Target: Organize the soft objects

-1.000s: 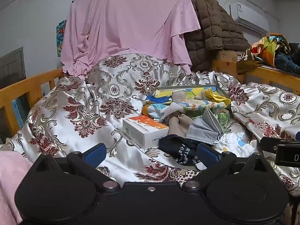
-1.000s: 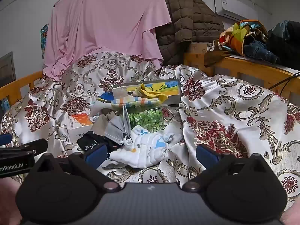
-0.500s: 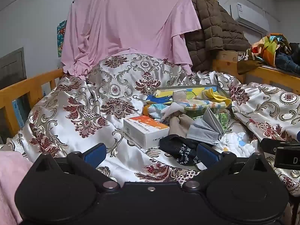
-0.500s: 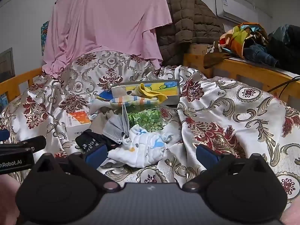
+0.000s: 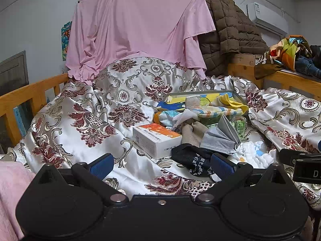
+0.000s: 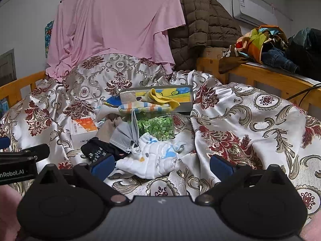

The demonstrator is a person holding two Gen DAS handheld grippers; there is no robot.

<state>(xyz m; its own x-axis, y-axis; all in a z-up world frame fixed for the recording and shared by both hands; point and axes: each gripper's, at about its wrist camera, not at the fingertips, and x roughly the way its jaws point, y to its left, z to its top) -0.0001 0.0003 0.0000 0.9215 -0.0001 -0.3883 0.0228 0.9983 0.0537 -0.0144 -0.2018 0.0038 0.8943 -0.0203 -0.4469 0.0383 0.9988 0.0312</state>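
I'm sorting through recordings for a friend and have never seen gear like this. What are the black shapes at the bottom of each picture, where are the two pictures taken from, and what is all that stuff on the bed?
No robot is here: a person holds a two-finger gripper in each hand, and each carries a wide-angle camera looking forward along its fingers. One picture comes from the left gripper, the other from the right gripper. The black shapes are the grippers' own bodies; the blue pads are the fingertips. Both stand open and hold nothing.

In front lies a flowered satin bedspread with a small pile: a black sock, a grey face mask, a white printed cloth, a white and orange carton, a jar of green bits, and a tin box with a yellow cloth and a striped cloth.
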